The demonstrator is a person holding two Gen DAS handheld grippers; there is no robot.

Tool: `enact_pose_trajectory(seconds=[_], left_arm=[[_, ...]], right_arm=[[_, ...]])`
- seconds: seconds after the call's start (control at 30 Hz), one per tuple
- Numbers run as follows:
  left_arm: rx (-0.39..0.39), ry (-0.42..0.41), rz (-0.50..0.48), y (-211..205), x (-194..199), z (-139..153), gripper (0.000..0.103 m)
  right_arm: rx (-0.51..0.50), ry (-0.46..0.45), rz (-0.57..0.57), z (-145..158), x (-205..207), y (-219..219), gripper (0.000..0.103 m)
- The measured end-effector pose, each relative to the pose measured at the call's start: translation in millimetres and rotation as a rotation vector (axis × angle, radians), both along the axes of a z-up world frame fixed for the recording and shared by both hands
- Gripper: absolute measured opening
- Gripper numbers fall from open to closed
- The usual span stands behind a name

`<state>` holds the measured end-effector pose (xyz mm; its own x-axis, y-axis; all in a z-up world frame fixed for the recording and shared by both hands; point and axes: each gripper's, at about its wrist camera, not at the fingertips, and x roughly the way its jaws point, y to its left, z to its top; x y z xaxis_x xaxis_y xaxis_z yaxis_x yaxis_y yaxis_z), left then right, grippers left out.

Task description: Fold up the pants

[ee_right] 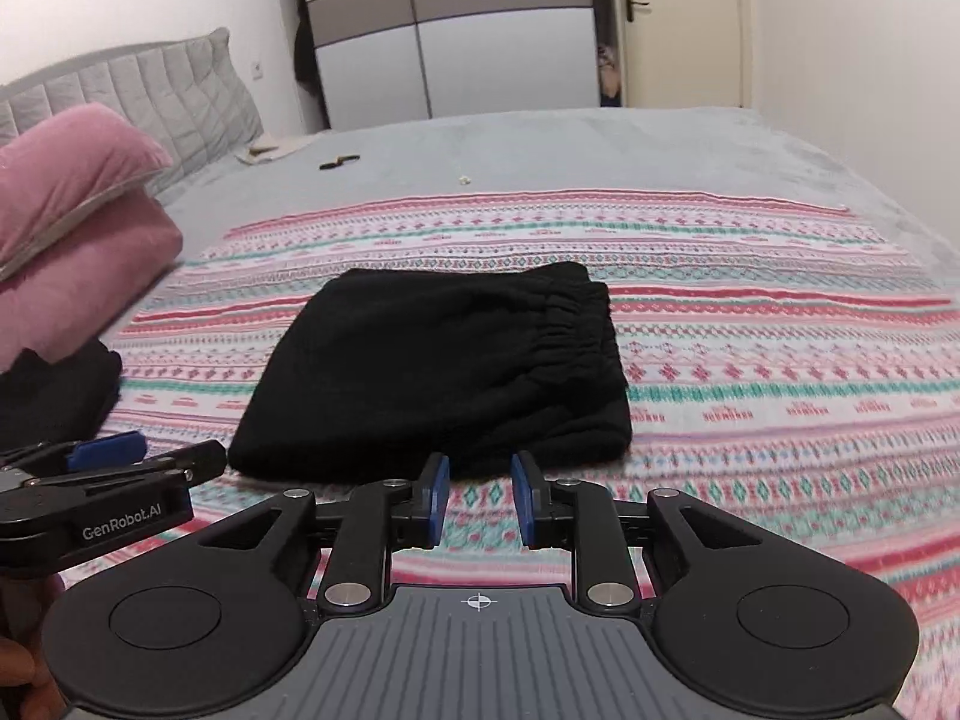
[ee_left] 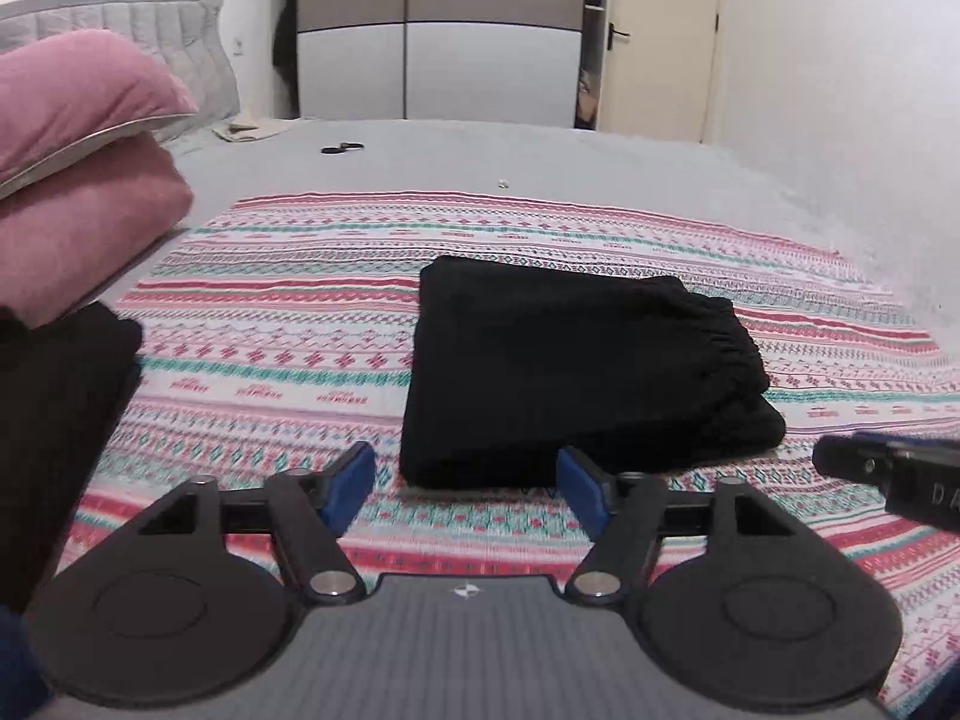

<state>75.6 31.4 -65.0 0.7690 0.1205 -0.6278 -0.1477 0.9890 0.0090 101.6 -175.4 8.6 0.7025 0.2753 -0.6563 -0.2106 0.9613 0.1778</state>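
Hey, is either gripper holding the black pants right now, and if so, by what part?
Nothing is held. The left gripper and right gripper are both open, just short of the folded black pants.

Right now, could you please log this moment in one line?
pants: folded, on bedspread | left claw: open, empty | right claw: open, empty

Bedroom: grey bed (ee_left: 600, 162) with padded headboard (ee_right: 162, 90); beyond its far edge, white-and-brown wardrobe (ee_left: 441, 30), cream door (ee_right: 678, 24), white walls (ee_left: 840, 60).
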Motion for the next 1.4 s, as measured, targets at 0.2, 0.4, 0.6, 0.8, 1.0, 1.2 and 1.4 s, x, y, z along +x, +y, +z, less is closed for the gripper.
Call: enact_pose_trajectory(seconds=[0.2,0.4,0.6,0.8,1.0,1.2,1.4], left_arm=[[-0.02,-0.042,0.029,7,-23,6,0.103],[0.047,-0.025,0.062,14,-8,-17,0.103],[0.064,0.016,0.061,14,0,-29,0.103],[0.063,0.043,0.024,9,0,-33,0.103],[0.046,0.026,0.012,11,-3,-30,0.103],[0.054,0.019,0.005,11,-3,-29,0.103],[0.041,0.01,-0.003,12,-3,-27,0.103]], right_arm=[[0.048,0.0,-0.019,-5,-45,-5,0.072],[-0.027,-0.052,-0.032,-30,-33,0,0.088],[-0.063,-0.068,-0.036,-44,-31,7,0.096],[-0.078,-0.062,-0.034,-49,-31,11,0.099],[-0.08,-0.053,-0.066,-52,-29,8,0.099],[-0.082,-0.06,-0.08,-54,-29,7,0.099],[-0.069,-0.073,-0.092,-51,-30,6,0.1]])
